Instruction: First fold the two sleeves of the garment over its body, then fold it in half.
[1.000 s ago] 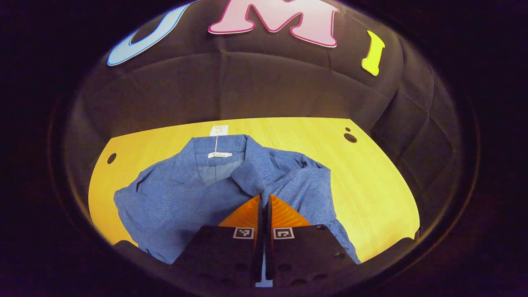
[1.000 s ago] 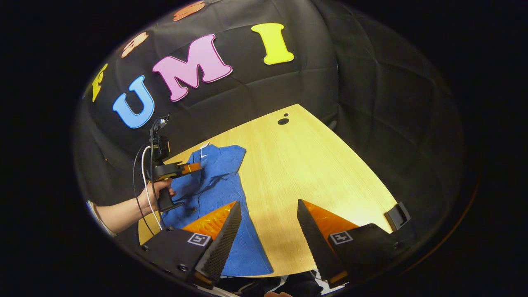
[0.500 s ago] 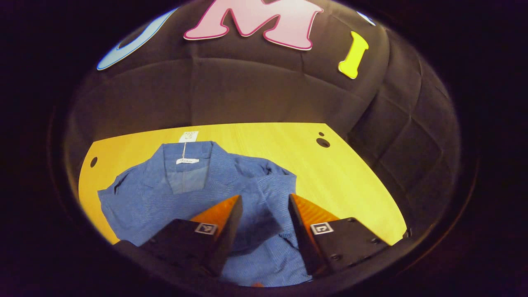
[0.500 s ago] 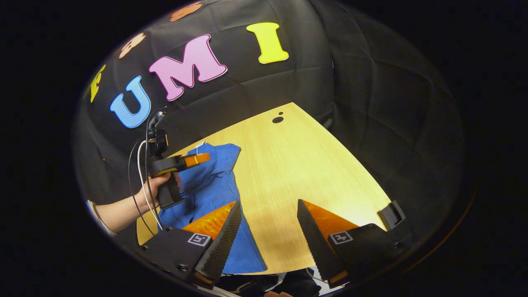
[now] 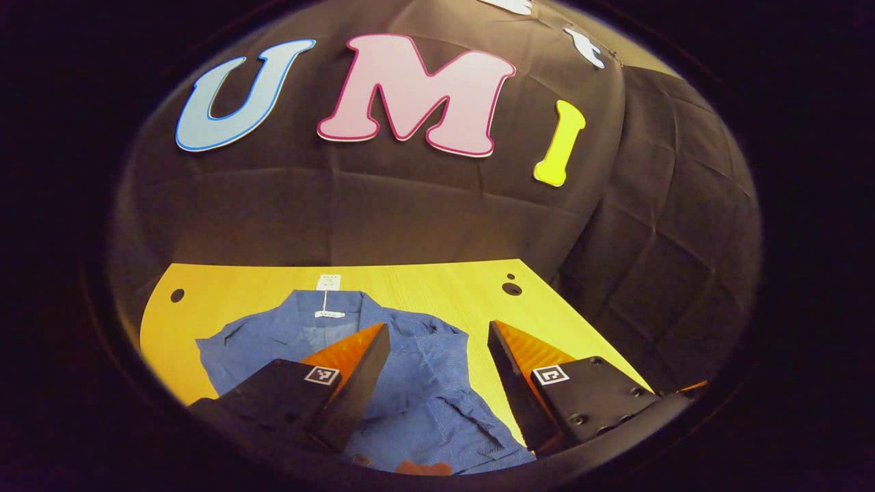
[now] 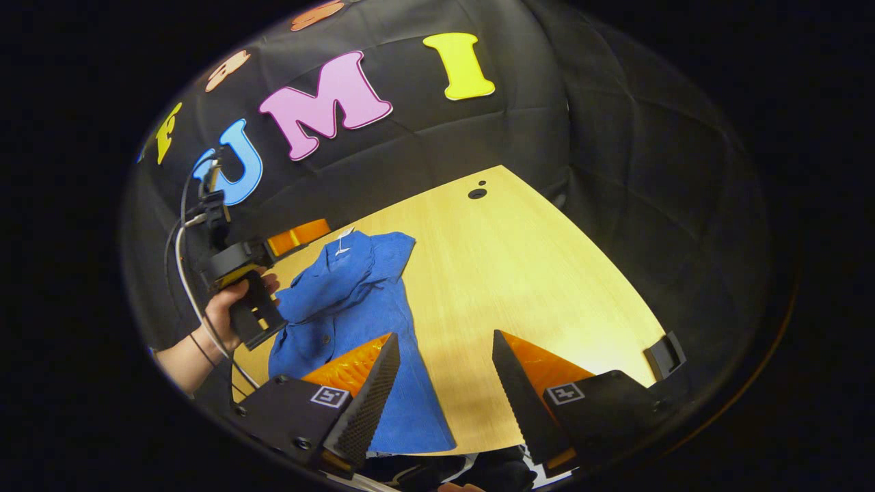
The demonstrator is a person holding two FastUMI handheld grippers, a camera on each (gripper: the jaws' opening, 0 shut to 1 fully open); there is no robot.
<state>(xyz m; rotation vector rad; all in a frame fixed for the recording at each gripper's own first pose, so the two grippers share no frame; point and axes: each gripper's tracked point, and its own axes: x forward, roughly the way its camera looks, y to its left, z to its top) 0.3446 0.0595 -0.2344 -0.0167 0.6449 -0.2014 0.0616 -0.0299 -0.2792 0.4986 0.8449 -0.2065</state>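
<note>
In the left gripper view, your left gripper (image 5: 437, 342) hangs above the table (image 5: 567, 321) with its fingers spread wide and nothing between them. Below it lies the blue shirt (image 5: 417, 383), collar toward the far edge of the table, a white tag (image 5: 329, 281) lying just beyond the collar on the wood. One sleeve (image 5: 472, 420) is folded in over the body near the bottom of the view — its cuff edge crosses the chest at a slant. The other sleeve (image 5: 219, 342) juts out to the side, flat on the table. Two dark holes (image 5: 511, 288) sit in the far corner of the tabletop.

In the right gripper view, your right gripper (image 6: 444, 369) is also open, fingers well apart, holding nothing. It hovers over the near edge of the table (image 6: 533, 273), its one finger over the hem of the shirt (image 6: 355, 314) and the other over bare wood. The shirt lies along the left side of the tabletop, bunched and creased near the collar. Farther off, your hand (image 6: 225, 311) holds the left gripper (image 6: 297, 236) raised above the shirt's far side, clear of the cloth — from here you cannot tell how its fingers stand.
</note>
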